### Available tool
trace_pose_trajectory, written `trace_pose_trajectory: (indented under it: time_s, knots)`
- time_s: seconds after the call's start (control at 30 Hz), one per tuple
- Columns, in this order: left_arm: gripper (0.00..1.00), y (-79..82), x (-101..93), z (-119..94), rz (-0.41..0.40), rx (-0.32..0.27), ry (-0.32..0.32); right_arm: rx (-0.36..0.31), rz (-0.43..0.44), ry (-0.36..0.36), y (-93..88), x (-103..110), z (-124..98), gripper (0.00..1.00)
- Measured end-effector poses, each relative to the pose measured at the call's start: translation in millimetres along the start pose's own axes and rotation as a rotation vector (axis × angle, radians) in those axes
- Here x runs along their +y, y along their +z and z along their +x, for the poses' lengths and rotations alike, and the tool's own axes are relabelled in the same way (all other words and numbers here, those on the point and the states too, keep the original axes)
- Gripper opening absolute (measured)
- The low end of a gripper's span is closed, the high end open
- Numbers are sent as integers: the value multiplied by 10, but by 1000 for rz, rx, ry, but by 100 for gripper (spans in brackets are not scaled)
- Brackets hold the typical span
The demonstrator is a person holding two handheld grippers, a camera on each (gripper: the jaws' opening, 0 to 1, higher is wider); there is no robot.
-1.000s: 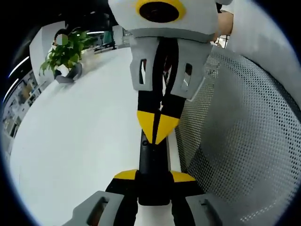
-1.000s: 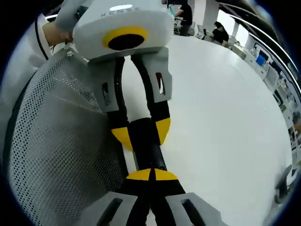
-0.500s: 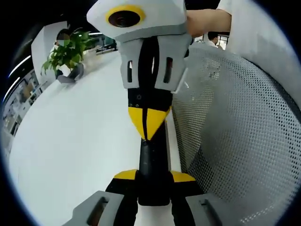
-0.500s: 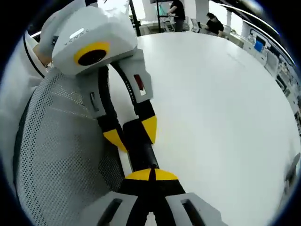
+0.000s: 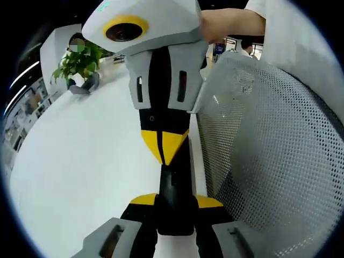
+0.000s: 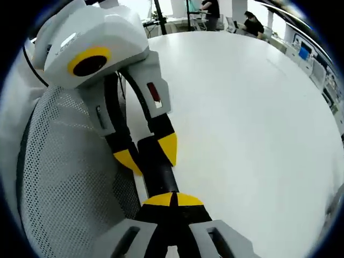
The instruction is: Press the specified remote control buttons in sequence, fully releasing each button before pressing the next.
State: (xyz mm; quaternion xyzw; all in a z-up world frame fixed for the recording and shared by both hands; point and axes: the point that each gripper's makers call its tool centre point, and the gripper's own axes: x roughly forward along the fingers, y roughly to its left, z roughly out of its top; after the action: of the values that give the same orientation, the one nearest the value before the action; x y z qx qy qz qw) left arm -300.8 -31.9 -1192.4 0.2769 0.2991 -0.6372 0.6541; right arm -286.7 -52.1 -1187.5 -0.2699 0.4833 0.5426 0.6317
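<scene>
Pressing under way, remote (image 5: 175,188) clamped between left gripper (image 5: 175,200) jaws, right gripper (image 6: 173,200) jaws clenched, tips on its face; sequence progress unreadable, buttons hidden.

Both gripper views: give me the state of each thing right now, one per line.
Remote control: dark bar, clamped at one end, above the white table.
Left tongs: shut on the remote control.
Right tongs: shut, yellow tips together, touching the remote's other end.
Mesh chair back: upright, beside the table edge.
Potted plant: standing at the table's far end.
</scene>
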Motion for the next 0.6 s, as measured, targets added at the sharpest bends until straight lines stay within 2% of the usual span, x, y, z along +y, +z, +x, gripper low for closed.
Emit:
trace_pose_trajectory:
  time_s: [0.23, 0.33, 0.4, 0.43, 0.5, 0.6]
  knots:
    - [25, 1, -3, 1, 2, 5, -2, 15, 12, 14, 8, -1, 16, 0]
    - [25, 0, -6, -1, -4, -3, 1, -29, -5, 18, 10, 8, -2, 0]
    - [25, -1, -7, -1, -4, -6, 1, -56, -61, -2, 19, 10, -2, 0]
    - [25, -2, -6, -2, -2, -9, -1, -64, -59, 6, 18, 74, -30, 0]
    - [24, -4, -5, -4, 0, -14, -7, -123, -57, 22, 127, 163, -64, 0]
    - [24, -4, -7, -4, 5, -11, -12, -108, -103, 17, 131, 210, -23, 0]
